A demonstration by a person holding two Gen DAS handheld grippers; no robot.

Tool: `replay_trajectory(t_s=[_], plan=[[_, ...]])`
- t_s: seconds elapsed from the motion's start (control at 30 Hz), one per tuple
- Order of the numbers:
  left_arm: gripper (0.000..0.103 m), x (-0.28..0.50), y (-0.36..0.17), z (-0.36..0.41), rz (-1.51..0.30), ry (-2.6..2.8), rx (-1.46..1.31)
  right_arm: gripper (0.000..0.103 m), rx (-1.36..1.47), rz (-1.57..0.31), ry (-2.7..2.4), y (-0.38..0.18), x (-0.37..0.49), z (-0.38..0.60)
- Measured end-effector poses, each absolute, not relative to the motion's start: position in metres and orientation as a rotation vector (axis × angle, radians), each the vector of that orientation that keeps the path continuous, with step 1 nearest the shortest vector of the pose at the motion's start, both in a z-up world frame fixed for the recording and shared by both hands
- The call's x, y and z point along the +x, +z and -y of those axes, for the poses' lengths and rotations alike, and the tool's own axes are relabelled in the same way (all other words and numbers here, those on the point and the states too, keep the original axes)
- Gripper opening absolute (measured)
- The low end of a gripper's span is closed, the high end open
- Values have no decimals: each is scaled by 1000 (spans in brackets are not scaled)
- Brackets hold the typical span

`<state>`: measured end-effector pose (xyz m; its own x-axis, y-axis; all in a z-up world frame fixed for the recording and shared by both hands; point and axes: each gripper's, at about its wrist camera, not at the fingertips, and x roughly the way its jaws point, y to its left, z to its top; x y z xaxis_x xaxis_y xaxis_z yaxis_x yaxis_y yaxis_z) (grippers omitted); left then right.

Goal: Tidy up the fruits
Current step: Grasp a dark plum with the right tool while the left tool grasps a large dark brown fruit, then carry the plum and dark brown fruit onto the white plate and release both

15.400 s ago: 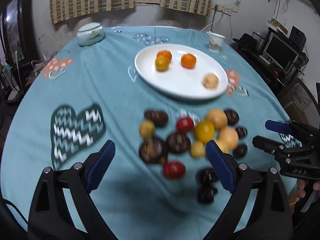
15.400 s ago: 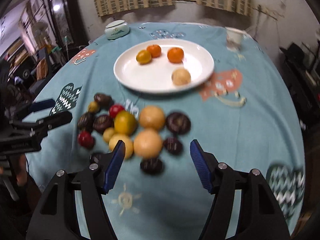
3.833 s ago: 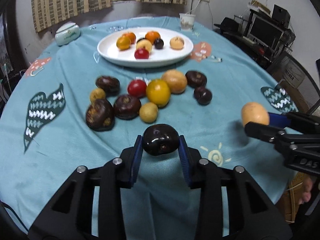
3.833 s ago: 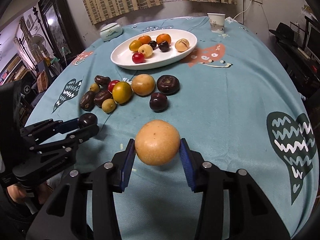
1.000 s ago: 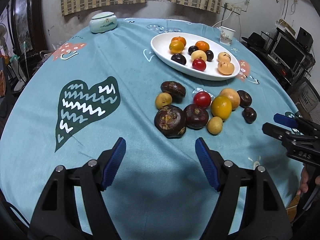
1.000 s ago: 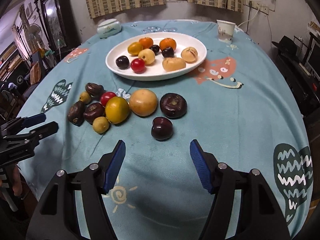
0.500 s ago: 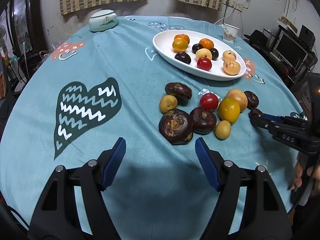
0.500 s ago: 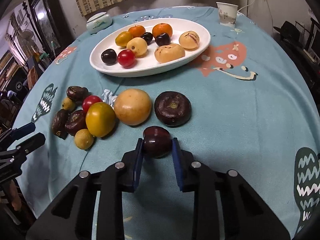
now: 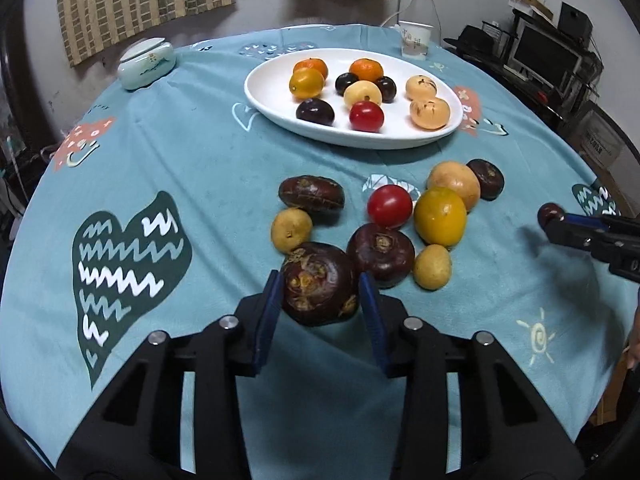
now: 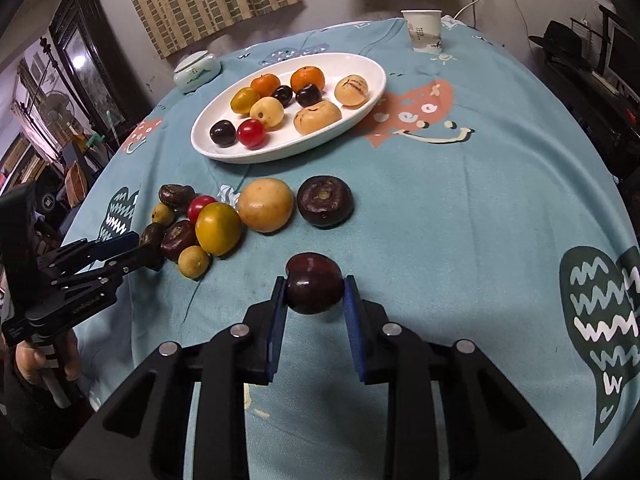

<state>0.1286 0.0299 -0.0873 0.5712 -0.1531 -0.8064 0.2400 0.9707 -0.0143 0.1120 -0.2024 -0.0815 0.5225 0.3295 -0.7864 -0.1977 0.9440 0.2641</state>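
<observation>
My left gripper [image 9: 320, 308] is shut on a large dark brown wrinkled fruit [image 9: 319, 294] at the near edge of the loose pile. My right gripper [image 10: 314, 304] is shut on a dark red plum [image 10: 315, 288] and holds it just above the cloth. The right gripper also shows at the right of the left wrist view [image 9: 554, 220]. A white oval plate [image 10: 360, 108] at the back holds several fruits. Loose fruits lie before it, among them a red tomato [image 9: 389, 206], a yellow-orange fruit [image 9: 440, 216] and a tan round fruit [image 10: 265, 205].
A teal patterned cloth [image 9: 180, 152] covers the round table. A paper cup [image 10: 423, 30] and a lidded pale ceramic jar [image 9: 147, 63] stand at the back. Shelves and a monitor [image 9: 544, 54] are off to the right. The left gripper shows at the left of the right wrist view [image 10: 150, 250].
My left gripper has moved forward and shut on the large dark brown fruit. My right gripper has lifted the plum a little off the cloth and drawn back.
</observation>
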Motion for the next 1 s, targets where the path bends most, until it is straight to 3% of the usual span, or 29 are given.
replay_trajectory(t_s=[0.1,0.33,1.0], plan=[[53,132,-91,-27,-942,-256,129,28,158,-966,314,-80,109,204],[46,131,-104,-30,-957,-261,69,28,162,-967,316,-79,110,204],[46,96,-49,-16,-876,-284,4,29,106,-910,366,-49,92,179]])
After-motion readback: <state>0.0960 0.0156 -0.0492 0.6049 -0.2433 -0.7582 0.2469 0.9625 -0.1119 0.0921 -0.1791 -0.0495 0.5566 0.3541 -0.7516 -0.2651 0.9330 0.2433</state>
